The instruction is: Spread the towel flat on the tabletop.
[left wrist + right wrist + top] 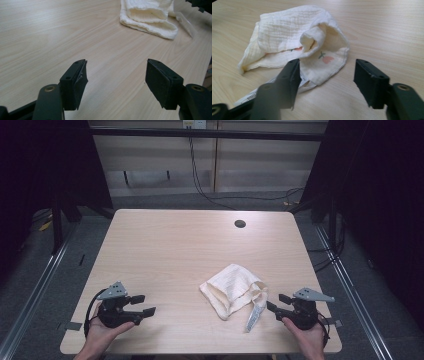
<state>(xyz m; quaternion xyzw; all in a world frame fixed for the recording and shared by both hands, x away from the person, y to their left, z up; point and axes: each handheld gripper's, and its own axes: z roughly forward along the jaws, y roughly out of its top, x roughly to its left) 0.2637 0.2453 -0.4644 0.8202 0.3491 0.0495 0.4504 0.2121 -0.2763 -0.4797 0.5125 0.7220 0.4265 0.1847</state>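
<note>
Right gripper (276,303), lower right of the high view: jaws spread, empty, just beside the crumpled cream muslin cloth (232,290). Left gripper (142,304), lower left: jaws spread, empty, well apart from the cloth on the wooden table (170,245).

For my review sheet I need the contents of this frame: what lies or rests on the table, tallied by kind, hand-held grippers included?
Cloth: 1, cream, crumpled, with a white label strip on it
Hand-held grippers: 2, left and right, both open and empty
Total: 3 on the table
</note>
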